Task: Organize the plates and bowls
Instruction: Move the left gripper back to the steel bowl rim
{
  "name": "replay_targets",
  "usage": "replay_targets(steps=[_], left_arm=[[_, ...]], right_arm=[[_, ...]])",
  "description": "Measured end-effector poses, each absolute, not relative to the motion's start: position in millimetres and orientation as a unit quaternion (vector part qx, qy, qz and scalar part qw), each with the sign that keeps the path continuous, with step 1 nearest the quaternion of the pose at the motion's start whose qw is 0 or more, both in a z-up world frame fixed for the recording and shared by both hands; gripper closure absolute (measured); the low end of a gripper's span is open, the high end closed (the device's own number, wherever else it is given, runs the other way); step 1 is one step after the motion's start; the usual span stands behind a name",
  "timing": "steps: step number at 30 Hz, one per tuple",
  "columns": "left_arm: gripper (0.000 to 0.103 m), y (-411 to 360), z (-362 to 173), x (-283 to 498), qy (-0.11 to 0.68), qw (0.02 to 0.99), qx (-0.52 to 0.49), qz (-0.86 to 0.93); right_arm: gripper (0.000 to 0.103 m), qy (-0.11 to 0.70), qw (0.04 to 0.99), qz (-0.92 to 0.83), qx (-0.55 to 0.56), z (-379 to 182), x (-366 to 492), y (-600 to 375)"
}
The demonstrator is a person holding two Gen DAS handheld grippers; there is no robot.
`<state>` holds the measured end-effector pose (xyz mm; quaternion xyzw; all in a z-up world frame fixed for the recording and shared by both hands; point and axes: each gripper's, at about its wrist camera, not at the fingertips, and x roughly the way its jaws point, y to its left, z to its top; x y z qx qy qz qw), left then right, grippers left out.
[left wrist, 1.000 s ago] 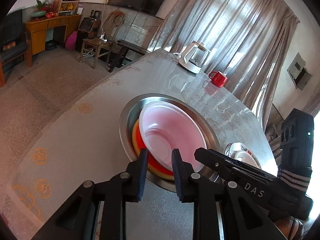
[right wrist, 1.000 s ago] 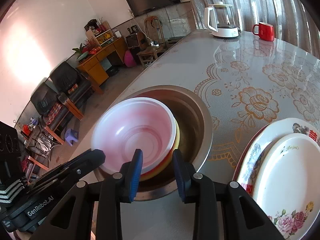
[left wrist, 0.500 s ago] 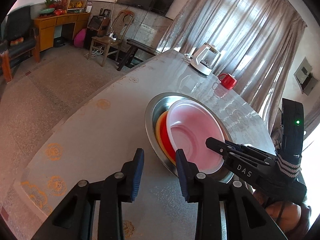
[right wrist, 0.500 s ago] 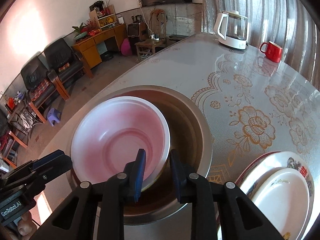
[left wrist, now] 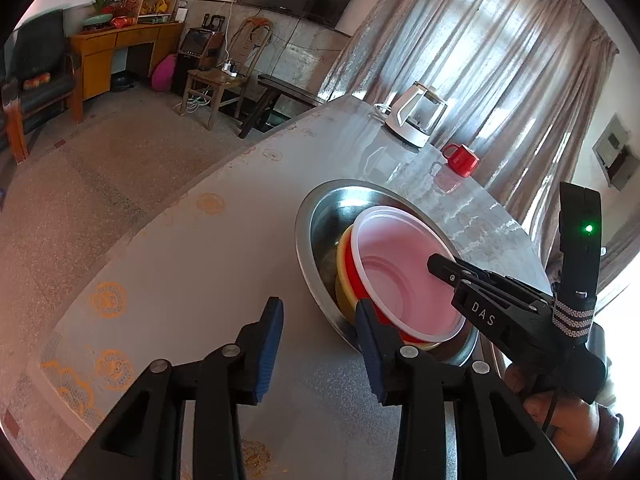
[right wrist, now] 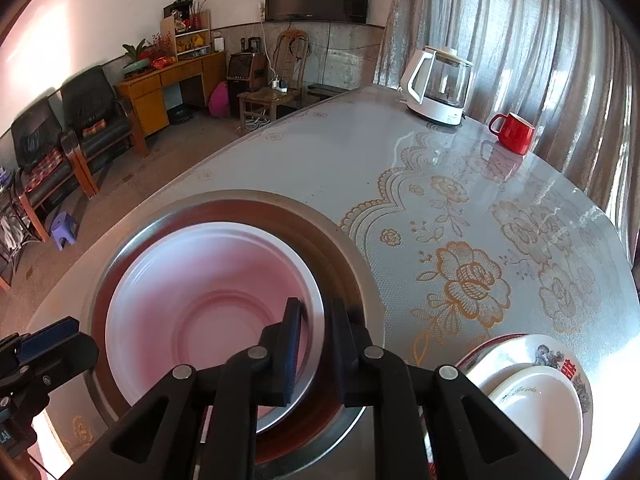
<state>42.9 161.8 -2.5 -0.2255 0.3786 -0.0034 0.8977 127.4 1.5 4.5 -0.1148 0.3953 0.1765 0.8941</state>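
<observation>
A pale pink bowl (left wrist: 400,276) (right wrist: 208,292) tops a stack with a red bowl (left wrist: 354,276) and a yellow bowl (left wrist: 342,260) beneath it, inside a steel basin (left wrist: 306,220) (right wrist: 344,240). My right gripper (right wrist: 318,328) (left wrist: 434,266) is shut on the pink bowl's near rim, one finger inside and one outside. My left gripper (left wrist: 320,320) stands to the left of the basin above the tablecloth. Its jaws are opening with nothing between them, and its right finger is close to the basin's rim. Two stacked plates (right wrist: 536,400) lie at the lower right.
A white kettle (left wrist: 416,116) (right wrist: 440,84) and a red mug (left wrist: 462,160) (right wrist: 514,132) stand at the table's far end by the curtains. The table's left edge drops to the floor, with chairs and a desk beyond. A hand (left wrist: 560,420) holds the right gripper.
My right gripper moved onto the pink bowl's rim and closed on it. My left gripper drew back off the stack to the basin's left side and widened.
</observation>
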Motion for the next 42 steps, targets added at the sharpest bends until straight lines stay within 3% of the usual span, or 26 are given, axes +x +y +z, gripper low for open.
replay_targets(steps=[5,42], left_arm=[[0.064,159,-3,44,0.38,0.899,-0.219,-0.006],[0.061,130,16,28,0.363,0.919,-0.155,-0.014]], right_arm=[[0.078,0.388,0.898,0.188,-0.085,11,122,-5],[0.067,0.379,0.904,0.197,-0.005,17,65,-42]])
